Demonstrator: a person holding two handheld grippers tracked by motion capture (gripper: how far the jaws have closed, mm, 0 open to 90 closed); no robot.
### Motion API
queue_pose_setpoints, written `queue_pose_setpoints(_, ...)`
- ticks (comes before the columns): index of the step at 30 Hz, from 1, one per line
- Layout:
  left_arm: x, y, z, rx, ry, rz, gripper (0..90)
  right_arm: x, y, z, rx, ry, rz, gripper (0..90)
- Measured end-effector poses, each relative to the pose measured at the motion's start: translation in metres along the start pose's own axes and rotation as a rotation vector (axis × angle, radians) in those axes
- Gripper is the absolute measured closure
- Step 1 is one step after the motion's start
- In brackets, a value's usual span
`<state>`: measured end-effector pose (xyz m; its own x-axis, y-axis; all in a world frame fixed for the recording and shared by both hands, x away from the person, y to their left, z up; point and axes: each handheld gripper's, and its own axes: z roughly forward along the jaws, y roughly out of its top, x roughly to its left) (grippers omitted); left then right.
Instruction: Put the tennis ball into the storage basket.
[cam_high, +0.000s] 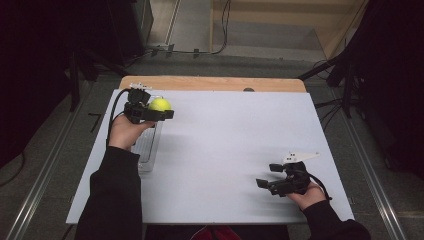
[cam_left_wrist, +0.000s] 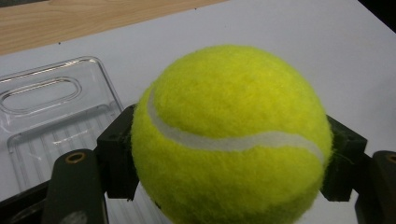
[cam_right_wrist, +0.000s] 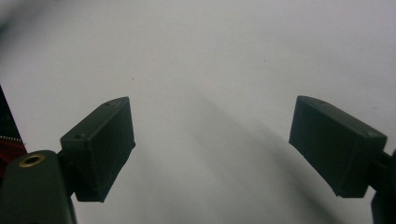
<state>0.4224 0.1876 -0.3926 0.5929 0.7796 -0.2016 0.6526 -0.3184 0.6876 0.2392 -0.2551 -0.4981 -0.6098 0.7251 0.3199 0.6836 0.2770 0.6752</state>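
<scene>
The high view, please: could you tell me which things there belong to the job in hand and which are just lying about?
In the job:
- tennis ball, clamped in the left gripper
- clear plastic tray, lying right beside and below the ball

Lying about or idle:
- right gripper, jaws open with nothing between them, over the bare white table top
- wooden board at the table's far edge

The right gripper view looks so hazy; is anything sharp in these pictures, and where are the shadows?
Right gripper view: soft all over, a faint shadow streak on the white sheet between the open jaws. Left gripper view: the ball is crisp, fuzz and seam clear; the clear tray glints. High view: table lit, surroundings dark, the left hand-held gripper slightly blurred.
</scene>
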Motion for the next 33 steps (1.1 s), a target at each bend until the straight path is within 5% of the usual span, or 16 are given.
queue_pose_setpoints(33, 0.033, -0.013, -0.019, -0.023, 0.119, -0.101, 25.5, 0.0, 0.003, 0.003, 0.004, 0.007, -0.015, 12.2)
